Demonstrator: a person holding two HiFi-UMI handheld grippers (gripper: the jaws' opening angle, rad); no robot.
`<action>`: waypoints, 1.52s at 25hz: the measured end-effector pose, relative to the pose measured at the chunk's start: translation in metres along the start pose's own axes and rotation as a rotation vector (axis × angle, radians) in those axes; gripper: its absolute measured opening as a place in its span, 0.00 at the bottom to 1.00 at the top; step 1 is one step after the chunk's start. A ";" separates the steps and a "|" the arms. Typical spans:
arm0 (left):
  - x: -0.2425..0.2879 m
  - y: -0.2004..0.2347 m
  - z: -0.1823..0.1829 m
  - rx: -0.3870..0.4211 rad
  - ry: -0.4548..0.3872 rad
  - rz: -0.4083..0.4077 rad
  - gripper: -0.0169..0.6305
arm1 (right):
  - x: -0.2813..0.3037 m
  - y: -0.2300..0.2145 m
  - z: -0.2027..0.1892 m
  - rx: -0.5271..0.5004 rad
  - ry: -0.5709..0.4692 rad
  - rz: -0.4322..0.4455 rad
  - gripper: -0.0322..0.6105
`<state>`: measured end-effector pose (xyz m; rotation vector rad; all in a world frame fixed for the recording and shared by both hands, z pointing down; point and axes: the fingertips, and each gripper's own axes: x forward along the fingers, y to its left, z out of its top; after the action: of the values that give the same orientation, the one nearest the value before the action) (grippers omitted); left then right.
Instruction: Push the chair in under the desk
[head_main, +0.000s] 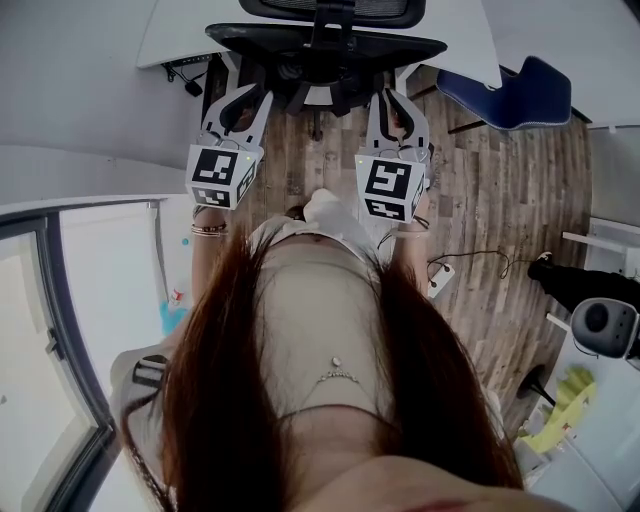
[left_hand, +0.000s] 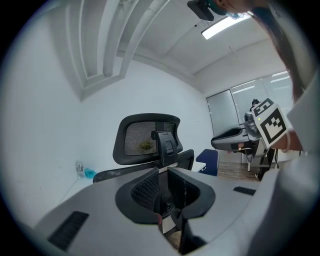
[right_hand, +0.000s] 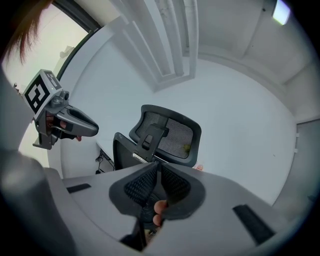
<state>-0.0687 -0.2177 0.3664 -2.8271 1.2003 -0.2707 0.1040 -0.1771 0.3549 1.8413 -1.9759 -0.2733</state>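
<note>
Facing the chair (head_main: 330, 45) — left gripper (head_main: 243, 102) jaws slightly apart, right gripper's (head_main: 398, 105) together.

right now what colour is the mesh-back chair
The chair is black; left gripper view shows it best.

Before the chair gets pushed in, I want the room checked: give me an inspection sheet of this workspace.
Surface: wood floor, white desk.
Job's things: black office chair at the desk, ahead of both grippers.
Clutter: blue chair right of the desk.
Grippers: left gripper jaws slightly apart, empty; right gripper shut, empty.
Cables: cable bundle under the desk's left end; power strip on the floor.
Surroundings: window on the left, white wall.
</note>
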 end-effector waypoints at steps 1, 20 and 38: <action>-0.002 0.000 0.001 -0.001 -0.002 0.000 0.11 | -0.002 0.000 0.001 0.003 0.000 -0.004 0.12; -0.015 -0.001 -0.003 -0.082 0.010 -0.022 0.04 | -0.007 0.011 0.001 -0.021 0.041 -0.006 0.09; -0.008 0.015 -0.007 -0.165 -0.007 -0.014 0.03 | 0.014 0.009 -0.001 -0.023 0.046 0.014 0.09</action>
<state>-0.0858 -0.2221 0.3702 -2.9742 1.2576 -0.1693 0.0964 -0.1894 0.3621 1.8028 -1.9463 -0.2461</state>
